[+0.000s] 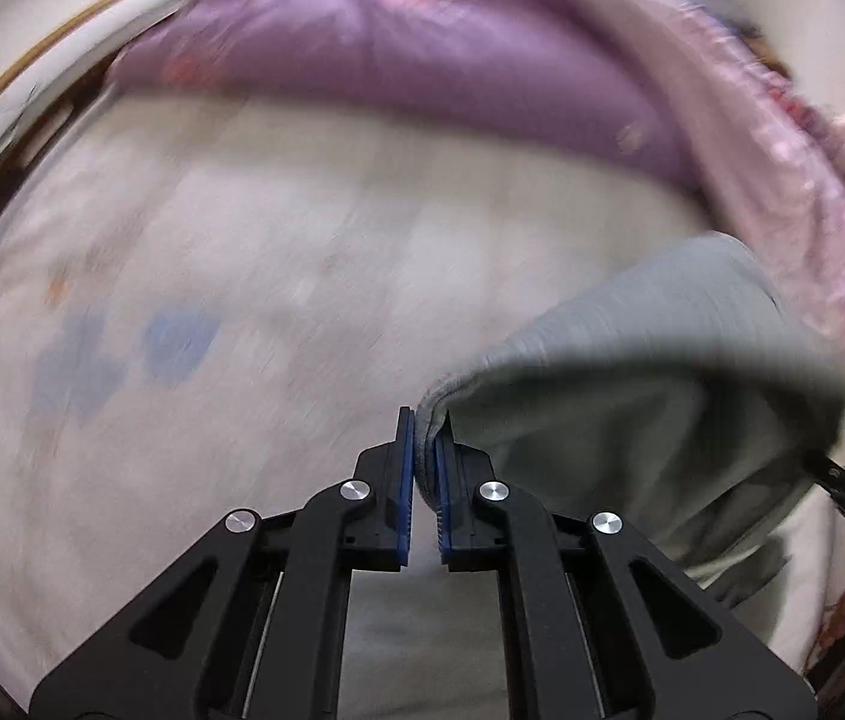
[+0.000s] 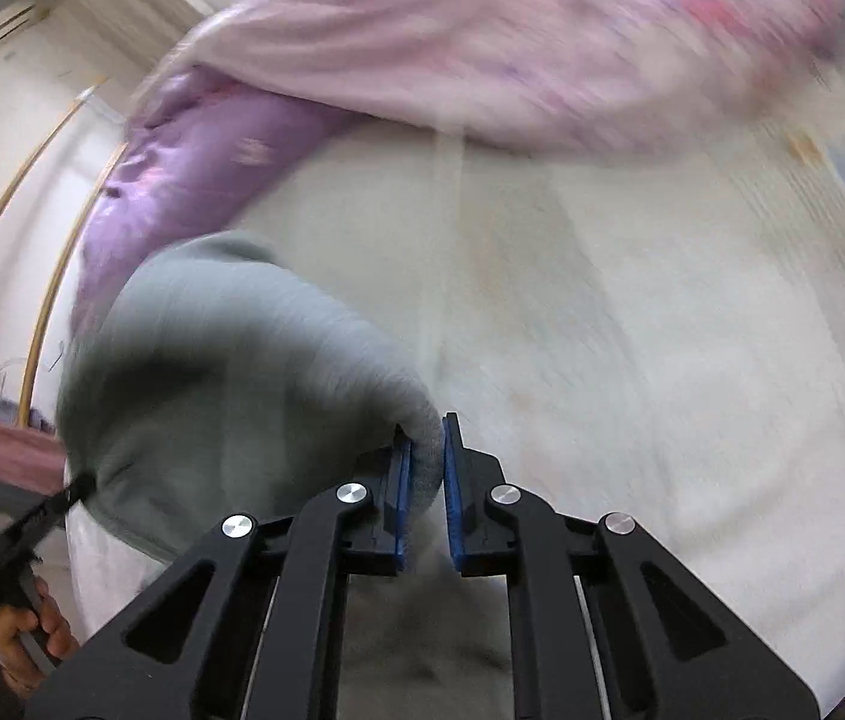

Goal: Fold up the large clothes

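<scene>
1. A bed (image 1: 242,300) with a pale printed sheet fills most of both views; motion blur smears the print into faint blue and orange patches.
2. A purple quilt (image 1: 422,60) lies bunched along the far side of the bed, with a lighter pink blanket (image 2: 542,48) draped over and beside it. Blur hides any pattern on either.
3. The grey garment (image 1: 632,372) hangs lifted above the sheet, stretched between the two grippers. It looks like soft, thick knit with a rolled or ribbed edge; its lower part falls out of sight behind the gripper bodies, so its full shape cannot be made out.
4. The left gripper (image 1: 425,456) has its fingers almost closed, pinching a grey edge of the garment between the blue pads.
5. The right gripper (image 2: 425,462) is likewise nearly closed, clamped on a thicker roll of the same garment.
6. Only the right wrist view shows the person's left hand (image 2: 32,630) around the other gripper's handle, plus a wall and a curved wooden hoop (image 2: 2,222) at the left. The left wrist view shows the other gripper only as a dark piece at the right edge.
</scene>
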Demonstrator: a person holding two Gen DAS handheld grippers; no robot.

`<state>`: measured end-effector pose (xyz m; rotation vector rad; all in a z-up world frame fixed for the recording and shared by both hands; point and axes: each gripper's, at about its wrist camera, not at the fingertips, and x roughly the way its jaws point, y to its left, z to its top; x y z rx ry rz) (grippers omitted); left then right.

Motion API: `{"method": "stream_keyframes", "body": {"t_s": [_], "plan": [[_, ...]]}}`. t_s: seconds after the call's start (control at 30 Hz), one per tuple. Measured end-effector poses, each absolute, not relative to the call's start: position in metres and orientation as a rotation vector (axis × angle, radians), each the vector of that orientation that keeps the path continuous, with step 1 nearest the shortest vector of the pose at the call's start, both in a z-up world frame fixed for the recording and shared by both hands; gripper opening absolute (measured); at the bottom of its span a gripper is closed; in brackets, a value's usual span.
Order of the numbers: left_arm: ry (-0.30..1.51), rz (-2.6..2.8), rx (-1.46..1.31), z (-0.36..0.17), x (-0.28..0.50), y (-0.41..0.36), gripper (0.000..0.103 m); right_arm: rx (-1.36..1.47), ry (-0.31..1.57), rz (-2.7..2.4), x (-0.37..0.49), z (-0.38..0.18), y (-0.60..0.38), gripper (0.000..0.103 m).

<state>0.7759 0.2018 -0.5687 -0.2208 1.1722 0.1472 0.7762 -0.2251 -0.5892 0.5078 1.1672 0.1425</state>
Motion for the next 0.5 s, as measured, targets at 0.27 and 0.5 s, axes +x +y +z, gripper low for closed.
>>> {"method": "stream_keyframes", "body": {"t_s": [0.27,0.5], "plan": [[1.271,0.149,-0.427,-0.597,0.749,0.228,0.062,0.565,1.297,0.109,0.762,-0.617,-0.240,0.051],[1.141,0.128,-0.503,-0.553,0.752,0.243,0.073,0.475,1.240,0.183,0.776,-0.559,-0.246,0.065]]}}
